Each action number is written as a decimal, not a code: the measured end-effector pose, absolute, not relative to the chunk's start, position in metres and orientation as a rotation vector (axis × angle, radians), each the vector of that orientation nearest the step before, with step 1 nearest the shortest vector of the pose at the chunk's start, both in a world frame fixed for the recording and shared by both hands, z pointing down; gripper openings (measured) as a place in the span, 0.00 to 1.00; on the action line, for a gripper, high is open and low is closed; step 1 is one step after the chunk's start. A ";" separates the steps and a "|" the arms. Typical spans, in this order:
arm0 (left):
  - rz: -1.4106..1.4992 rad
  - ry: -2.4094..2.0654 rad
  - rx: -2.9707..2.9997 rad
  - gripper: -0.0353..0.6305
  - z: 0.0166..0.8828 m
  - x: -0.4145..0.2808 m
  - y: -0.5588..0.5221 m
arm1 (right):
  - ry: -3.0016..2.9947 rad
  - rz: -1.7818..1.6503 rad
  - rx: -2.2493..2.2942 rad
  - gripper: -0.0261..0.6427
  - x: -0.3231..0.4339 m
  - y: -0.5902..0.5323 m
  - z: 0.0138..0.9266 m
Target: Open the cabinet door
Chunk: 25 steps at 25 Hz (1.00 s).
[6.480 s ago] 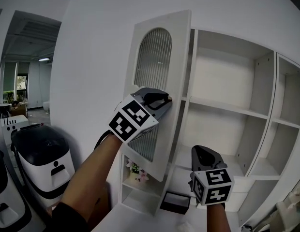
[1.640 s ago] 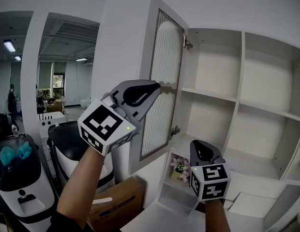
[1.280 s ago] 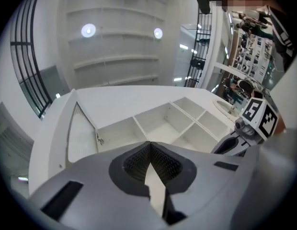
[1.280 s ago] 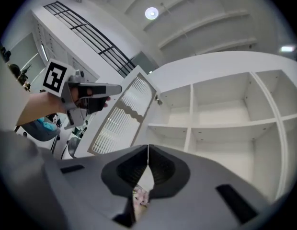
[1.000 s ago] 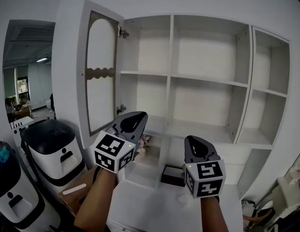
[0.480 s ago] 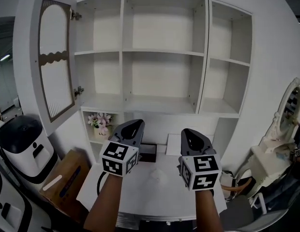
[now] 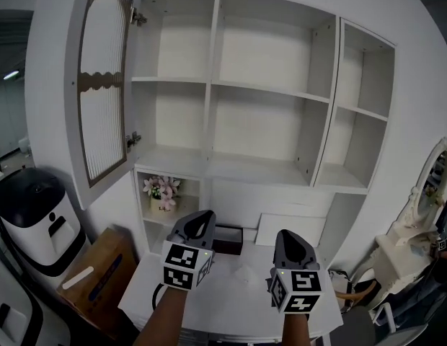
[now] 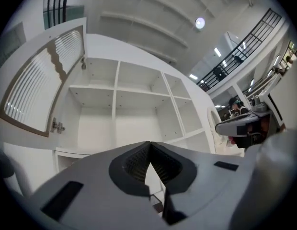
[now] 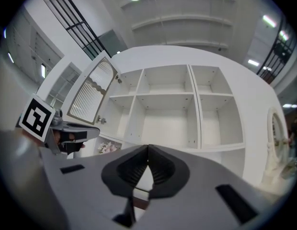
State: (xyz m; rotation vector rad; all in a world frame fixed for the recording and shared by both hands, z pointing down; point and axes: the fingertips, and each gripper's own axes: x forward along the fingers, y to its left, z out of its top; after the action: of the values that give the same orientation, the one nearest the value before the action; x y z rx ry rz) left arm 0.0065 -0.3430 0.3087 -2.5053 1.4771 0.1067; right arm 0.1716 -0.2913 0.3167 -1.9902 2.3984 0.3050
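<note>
Left claw (image 8: pixel 149 145): the jaws are seen pressed together at the tips, and nothing is gripped between them. It is held low over the counter and pointed up toward the cabinet.
Right claw (image 9: pixel 148 146): the jaws are likewise closed tip to tip, and nothing is held. It is kept just beside the left claw, at about the same height.
White flat counter (image 7: pixel 238 298): it is seen beneath both claws and runs up to the foot of the cabinet.
Small black box (image 7: pixel 228 238): it is set at the back of the counter, near the tip of the left claw.
Pot of pink and white flowers (image 7: pixel 161 193): it is placed in the low left compartment, under the door.
White open-shelf cabinet (image 7: pixel 209 85): it is divided into columns by upright panels and crossed by shelves.
White cabinet door with an arched ribbed-glass panel (image 7: pixel 101 96): it is hinged at the cabinet's left edge and is swung wide open, well apart from both claws.
White appliance with a black lid (image 7: pixel 32 218): it is seen left of the counter.
Brown cardboard box (image 7: pixel 101 265): it is lodged between the appliance and the counter.
</note>
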 end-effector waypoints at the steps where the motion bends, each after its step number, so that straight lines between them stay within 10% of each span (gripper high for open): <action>1: 0.097 1.495 -2.512 0.07 0.314 -0.001 -0.345 | 2.408 0.279 -1.991 0.07 0.167 -0.294 0.324; 25: 0.013 1.526 -2.502 0.07 0.349 -0.033 -0.350 | 2.517 0.194 -1.923 0.07 0.127 -0.321 0.357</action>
State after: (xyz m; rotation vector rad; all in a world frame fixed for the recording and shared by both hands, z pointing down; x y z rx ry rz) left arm -0.0335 -0.3504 0.3494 -2.5018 1.5258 0.0132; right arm 0.1270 -0.3209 0.3569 -1.9230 2.5173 0.1938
